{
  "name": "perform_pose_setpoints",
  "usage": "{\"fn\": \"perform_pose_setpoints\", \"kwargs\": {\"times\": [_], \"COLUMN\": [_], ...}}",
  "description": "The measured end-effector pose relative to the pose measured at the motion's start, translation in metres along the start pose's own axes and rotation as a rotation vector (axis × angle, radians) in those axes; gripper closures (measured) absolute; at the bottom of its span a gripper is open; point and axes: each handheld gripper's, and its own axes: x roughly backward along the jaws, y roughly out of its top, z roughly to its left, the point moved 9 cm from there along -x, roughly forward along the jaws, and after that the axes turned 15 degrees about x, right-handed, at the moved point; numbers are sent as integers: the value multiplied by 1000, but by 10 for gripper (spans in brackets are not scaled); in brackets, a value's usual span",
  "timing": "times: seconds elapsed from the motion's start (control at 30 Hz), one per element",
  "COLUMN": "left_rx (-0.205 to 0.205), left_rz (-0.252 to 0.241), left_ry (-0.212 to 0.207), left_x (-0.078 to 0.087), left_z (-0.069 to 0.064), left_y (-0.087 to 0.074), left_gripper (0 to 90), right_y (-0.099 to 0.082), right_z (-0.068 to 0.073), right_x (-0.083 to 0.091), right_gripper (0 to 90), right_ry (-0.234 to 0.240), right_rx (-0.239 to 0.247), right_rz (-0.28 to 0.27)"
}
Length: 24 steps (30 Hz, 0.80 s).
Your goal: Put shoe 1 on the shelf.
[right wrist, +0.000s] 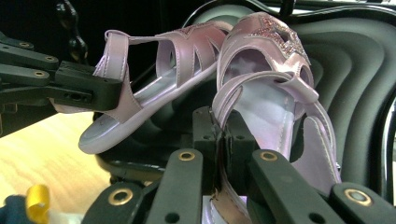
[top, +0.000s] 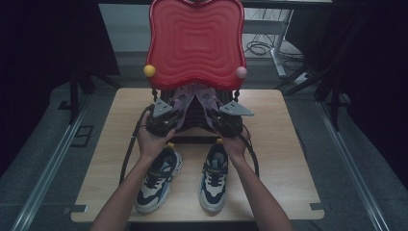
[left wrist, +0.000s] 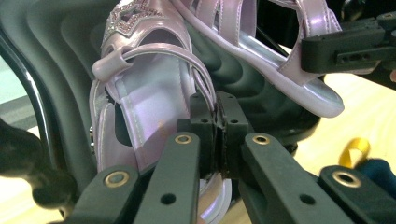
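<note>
A pair of dark sneakers (top: pixel 185 180) stood side by side near the desk's (top: pixel 284 159) near edge, toes pointing at the person, apparently left there to keep the middle free. Just beyond them, the left gripper (left wrist: pixel 217 135) was clenched on the heel strap of one lilac sandal (left wrist: pixel 149 107), and the right gripper (right wrist: pixel 219 140) was clenched on a strap of the other lilac sandal (right wrist: pixel 275 93), each shoe pinched by a thin band so that it hung clear. Both sandals were held against the black ribbed seat (top: pixel 195 120) toward the far edge, beneath the raised red lid (top: pixel 196 41), seemingly to pass in or out of that opening.
</note>
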Motion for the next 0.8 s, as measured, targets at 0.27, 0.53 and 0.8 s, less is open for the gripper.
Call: {"fn": "perform_pose_setpoints", "kwargs": {"times": [0.27, 0.53, 0.8], "left_rx": [-20, -26, -40], "left_rz": [-21, -32, -31], "left_ry": [24, 34, 30], "left_x": [-12, -26, -36], "left_z": [2, 6, 4], "left_y": [5, 1, -3], "left_gripper": [872, 871, 872], "right_y": [-1, -9, -18], "right_z": [-7, -11, -9], "right_x": [-9, -20, -33], "right_gripper": [858, 859, 859], "right_ry": [-73, -129, -156], "right_rx": [18, 30, 46], "right_rz": [6, 22, 54]}}
